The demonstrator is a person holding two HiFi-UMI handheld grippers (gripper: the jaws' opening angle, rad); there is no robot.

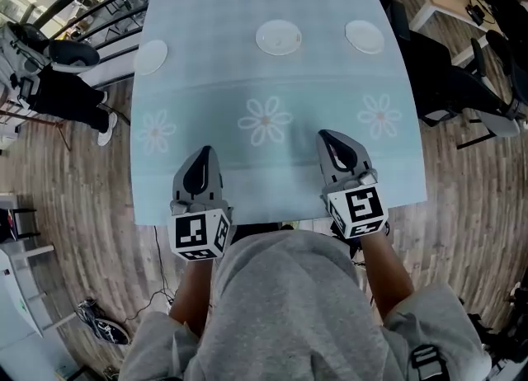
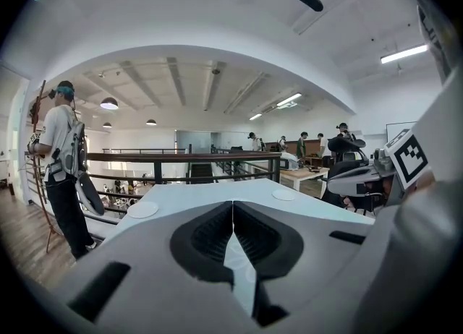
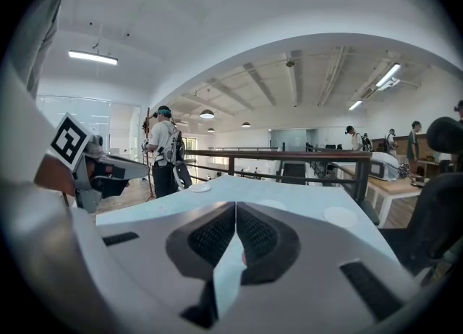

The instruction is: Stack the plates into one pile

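Note:
Three white plates lie apart along the far side of the table: one at the left edge [image 1: 151,56], one in the middle [image 1: 278,38], one at the right [image 1: 365,36]. My left gripper [image 1: 204,151] hovers over the near left of the table, shut and empty. My right gripper [image 1: 327,134] is over the near right, also shut with nothing in it. In the left gripper view the shut gripper [image 2: 233,203] points across the table, with the left plate [image 2: 142,210] and the right plate [image 2: 283,194] far ahead. In the right gripper view the shut gripper [image 3: 236,205] faces the left plate [image 3: 200,188] and the right plate [image 3: 340,215].
The table [image 1: 206,115] wears a pale blue cloth with daisy prints. A dark railing [image 2: 181,157] runs behind its far edge. A person [image 1: 66,82] stands on the wooden floor by the far left corner. Black office chairs [image 1: 462,91] stand to the right.

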